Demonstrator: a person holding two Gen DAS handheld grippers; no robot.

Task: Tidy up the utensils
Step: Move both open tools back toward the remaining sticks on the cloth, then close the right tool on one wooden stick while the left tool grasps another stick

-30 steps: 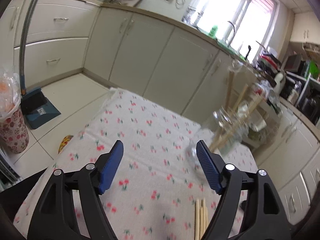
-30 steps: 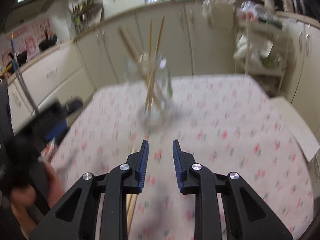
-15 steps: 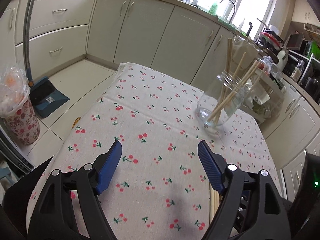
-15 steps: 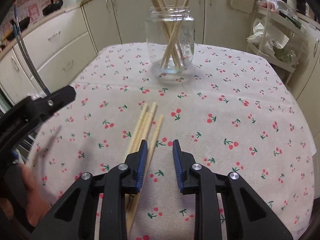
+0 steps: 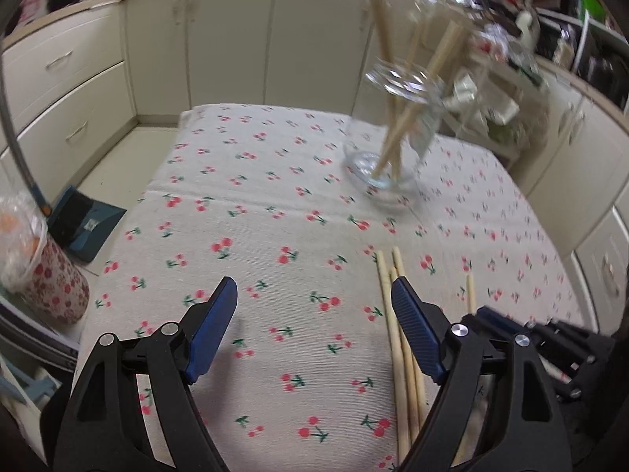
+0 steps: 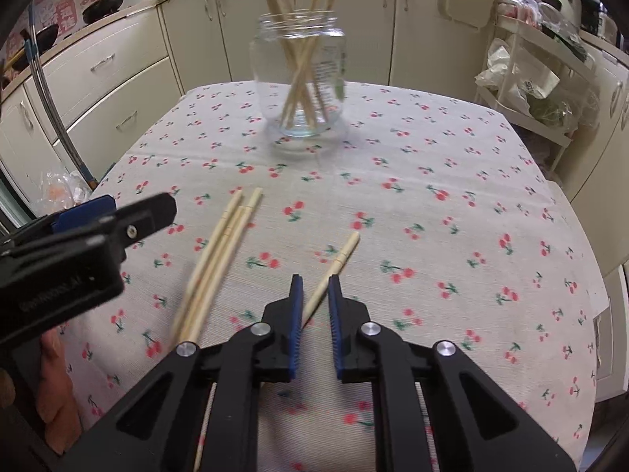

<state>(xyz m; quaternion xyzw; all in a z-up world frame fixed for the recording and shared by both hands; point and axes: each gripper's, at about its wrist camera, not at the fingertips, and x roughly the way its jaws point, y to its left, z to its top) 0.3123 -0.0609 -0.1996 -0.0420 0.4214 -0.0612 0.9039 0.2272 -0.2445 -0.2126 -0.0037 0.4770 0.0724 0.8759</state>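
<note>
I'm over the surface [image 6: 452, 149] now, its cherry-print cloth filling both views. Toward the far edge stands the glass jar [image 6: 300, 74], clear, open-mouthed, with several pale chopsticks leaning criss-cross inside it.

Nearer me, toward the near edge, a loose bundle of chopsticks [image 6: 220, 251] lies flat, long axes running from my side toward the jar. My left gripper [image 5: 314, 314] hangs just beside that bundle with its jaws standing wide apart and nothing between them; the sticks run under its right-hand finger.

Now the one that matters: a single chopstick [image 6: 336, 267], pale bamboo, slim, with a faint ring near its thick end. It lies apart from the bundle, thick end pointing away toward the jar and slightly right, thin end running back between the jaws of my right gripper [image 6: 315, 295]. Those jaws have just been closing and stand narrow, the stick between the pads; whether they pinch it yet I can't tell.

So the right hand is the nearer one, and the stick's axis runs almost along the fingers, slightly skewed. I reckon the grip will sit near its thin end, so the stick may swing on the way up to the jar.
</note>
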